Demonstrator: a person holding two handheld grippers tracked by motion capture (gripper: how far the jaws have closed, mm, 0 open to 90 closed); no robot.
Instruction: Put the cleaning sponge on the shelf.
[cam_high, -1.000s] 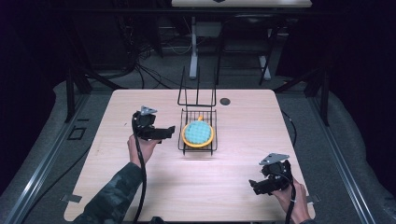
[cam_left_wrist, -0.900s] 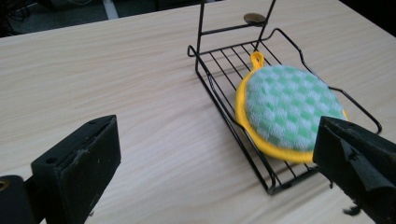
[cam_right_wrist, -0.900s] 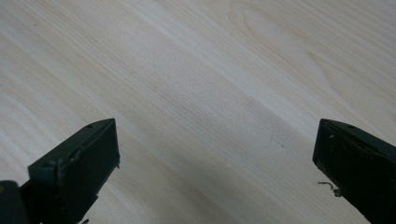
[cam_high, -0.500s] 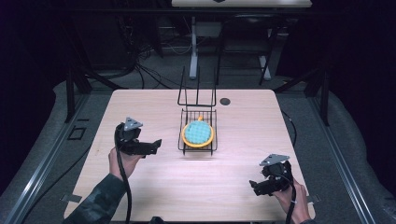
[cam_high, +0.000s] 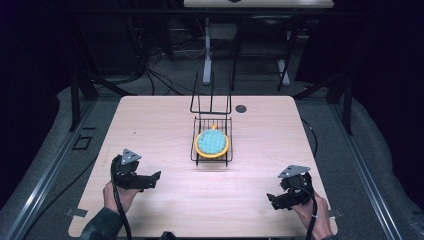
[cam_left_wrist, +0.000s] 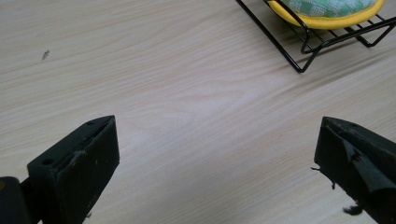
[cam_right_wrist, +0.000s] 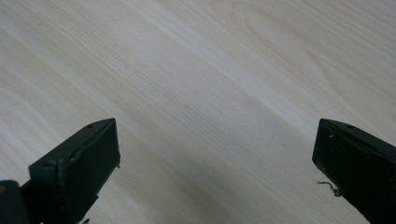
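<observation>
A black wire rack (cam_high: 197, 150) stands at the middle of the table and holds a round yellow-rimmed pad with a blue-green checked top (cam_high: 212, 143). In the left gripper view the rack's corner (cam_left_wrist: 299, 65) and the pad's rim (cam_left_wrist: 327, 18) sit at the top right. My left gripper (cam_high: 152, 179) rests near the front left of the table, open, with bare wood between its jaws. Over at the front right, my right gripper (cam_high: 272, 199) is also open over bare wood.
The light wooden table (cam_high: 150, 125) has a small black round disc (cam_high: 241, 108) near its far edge, behind the rack. The rack's tall wire back (cam_high: 210, 95) rises at its far side. A white stand and cables sit on the floor beyond the table.
My left gripper has drawn back from beside the rack toward the front left of the table. The right gripper has stayed where it was.
</observation>
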